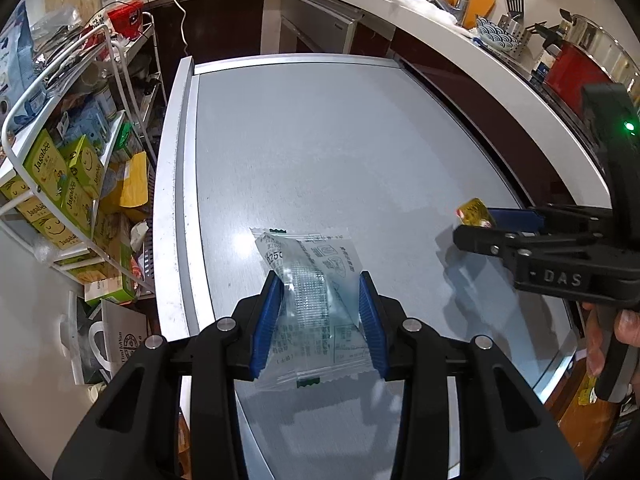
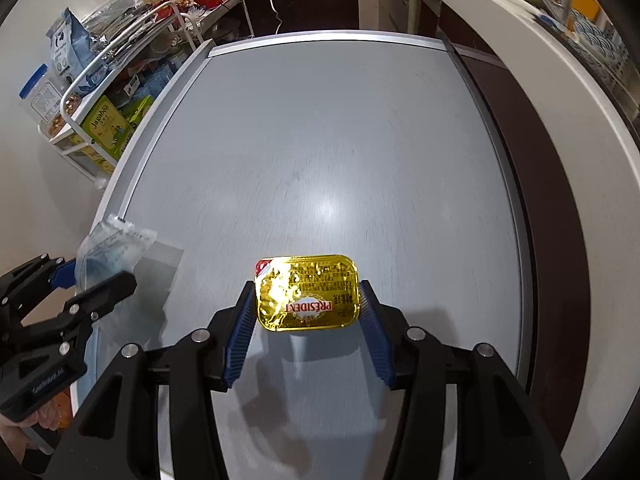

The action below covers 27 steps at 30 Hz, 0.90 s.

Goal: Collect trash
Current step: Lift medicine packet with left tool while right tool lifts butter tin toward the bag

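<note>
My left gripper (image 1: 320,284) is shut on a clear plastic wrapper (image 1: 316,304) with printed text, held above the grey table (image 1: 320,152). The wrapper also shows in the right wrist view (image 2: 108,248), with the left gripper (image 2: 92,280) at the left edge. My right gripper (image 2: 306,292) is shut on a gold foil butter pack (image 2: 306,292) marked PRESIDENT, its pads on the short sides, held above the table (image 2: 320,140). In the left wrist view the right gripper (image 1: 476,226) enters from the right with the gold pack (image 1: 474,212) at its tips.
A white wire rack (image 1: 60,128) with green snack boxes stands left of the table. A white kitchen counter (image 1: 460,40) with a sink, bowls and utensils curves behind and to the right. A white paper bag (image 1: 120,340) sits on the floor at lower left.
</note>
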Available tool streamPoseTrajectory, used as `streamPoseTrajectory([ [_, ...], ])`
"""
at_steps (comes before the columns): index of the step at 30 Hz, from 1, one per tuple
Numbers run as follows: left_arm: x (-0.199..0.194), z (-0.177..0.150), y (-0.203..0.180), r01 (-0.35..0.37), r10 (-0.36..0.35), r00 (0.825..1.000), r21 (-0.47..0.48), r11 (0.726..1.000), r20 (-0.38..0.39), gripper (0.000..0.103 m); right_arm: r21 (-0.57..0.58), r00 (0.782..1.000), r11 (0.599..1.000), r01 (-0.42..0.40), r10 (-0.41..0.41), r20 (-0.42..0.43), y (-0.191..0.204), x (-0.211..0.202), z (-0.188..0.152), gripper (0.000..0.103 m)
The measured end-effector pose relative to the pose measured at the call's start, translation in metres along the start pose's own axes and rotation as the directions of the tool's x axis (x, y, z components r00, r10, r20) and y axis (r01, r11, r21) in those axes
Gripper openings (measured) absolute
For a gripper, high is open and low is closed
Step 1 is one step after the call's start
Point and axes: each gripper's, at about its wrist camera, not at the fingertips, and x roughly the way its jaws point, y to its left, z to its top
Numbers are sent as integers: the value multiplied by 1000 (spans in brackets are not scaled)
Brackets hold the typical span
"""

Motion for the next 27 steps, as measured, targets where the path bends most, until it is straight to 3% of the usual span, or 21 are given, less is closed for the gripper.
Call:
streamPoseTrajectory([
  [5, -19, -5, -6, -9, 9, 1000, 9, 1000, 25, 40, 3, 1000, 1000, -10, 10, 30, 4, -25, -13, 49],
  [14, -71, -6, -21, -38, 34, 992, 34, 999, 122, 40, -8, 987, 1000, -21, 22, 159, 15, -94, -29, 49],
  [27, -172, -19, -38, -36, 26, 953, 28, 999, 303, 40, -47, 942, 998, -30, 44, 333, 36, -205, -77, 49],
])
